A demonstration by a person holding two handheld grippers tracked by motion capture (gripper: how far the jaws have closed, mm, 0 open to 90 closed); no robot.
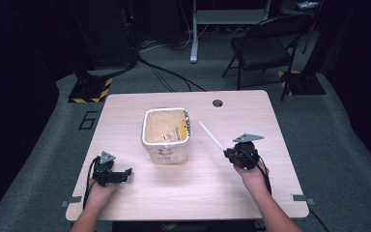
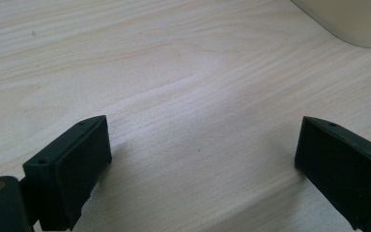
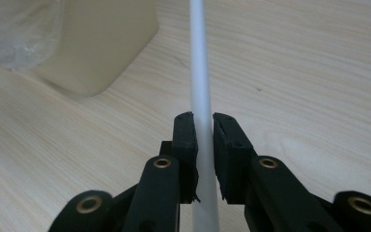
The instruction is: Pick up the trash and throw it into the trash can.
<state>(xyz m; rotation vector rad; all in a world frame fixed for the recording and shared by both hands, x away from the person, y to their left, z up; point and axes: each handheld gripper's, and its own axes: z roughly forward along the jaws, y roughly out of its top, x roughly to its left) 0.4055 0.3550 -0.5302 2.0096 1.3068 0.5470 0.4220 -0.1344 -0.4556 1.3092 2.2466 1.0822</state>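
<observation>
A cream square container (image 1: 166,134) lined with clear plastic stands in the middle of the wooden table (image 1: 193,191). My right gripper (image 1: 228,153) is shut on a thin white stick (image 1: 210,135) that slants up and away toward the container's right side. In the right gripper view the stick (image 3: 200,72) runs straight up between the closed jaws of that gripper (image 3: 204,126), with the container (image 3: 96,43) at the upper left. My left gripper (image 1: 125,172) rests low at the table's front left, open and holding nothing. Its two jaws stand wide apart over bare wood in the left gripper view, where the gripper (image 2: 203,150) points toward the container's corner (image 2: 352,21).
A round cable hole (image 1: 217,103) sits near the table's far edge. Beyond the table stand a black folding chair (image 1: 263,46) and a white post (image 1: 193,34), with cables across the grey floor. Yellow-and-black striped stand bases (image 1: 91,90) flank the far corners.
</observation>
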